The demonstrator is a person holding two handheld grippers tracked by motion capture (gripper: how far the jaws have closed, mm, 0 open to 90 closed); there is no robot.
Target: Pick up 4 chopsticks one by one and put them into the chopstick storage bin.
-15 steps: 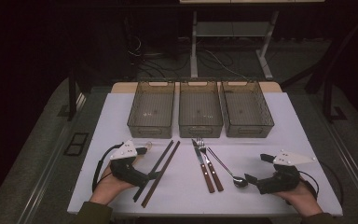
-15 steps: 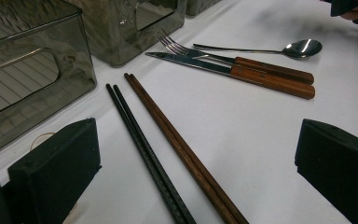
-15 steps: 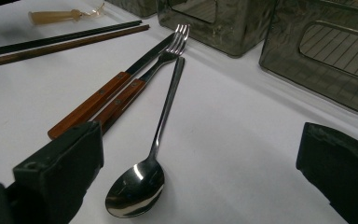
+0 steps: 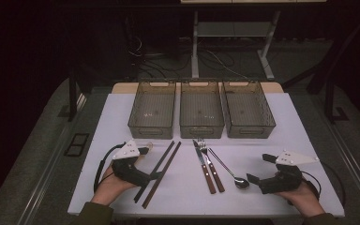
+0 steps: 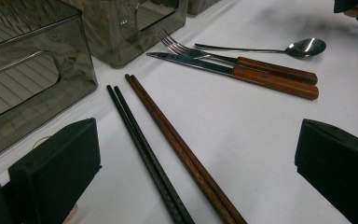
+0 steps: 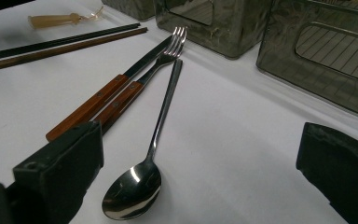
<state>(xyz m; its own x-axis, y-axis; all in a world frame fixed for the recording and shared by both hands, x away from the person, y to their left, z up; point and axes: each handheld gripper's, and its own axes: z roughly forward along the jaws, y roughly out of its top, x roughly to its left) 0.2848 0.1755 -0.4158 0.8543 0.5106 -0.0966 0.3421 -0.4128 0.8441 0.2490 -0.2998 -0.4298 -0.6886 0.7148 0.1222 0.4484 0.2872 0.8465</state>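
Observation:
Cutlery lies in a row on the white table (image 4: 281, 122). A black pair of chopsticks (image 4: 155, 169) (image 5: 144, 154) and a brown pair (image 4: 165, 169) (image 5: 182, 154) lie side by side at the left. In the middle are a wooden-handled knife (image 4: 203, 165) (image 6: 98, 100), a matching fork (image 4: 213, 167) (image 6: 135, 91) and a steel spoon (image 4: 229, 171) (image 6: 135, 186). My left gripper (image 4: 150, 163) (image 5: 196, 140) rests open beside the chopsticks, its jaws wide around them without touching. Just right of the spoon's bowl, my right gripper (image 4: 260, 168) (image 6: 200, 149) also stands open, holding nothing.
Three empty smoky translucent bins (image 4: 152, 110) (image 4: 201, 110) (image 4: 248, 110) stand side by side behind the cutlery. A small tan piece (image 4: 147, 146) (image 6: 51, 19) lies near the left gripper. Dark floor and a desk frame (image 4: 194, 51) lie beyond the far table edge.

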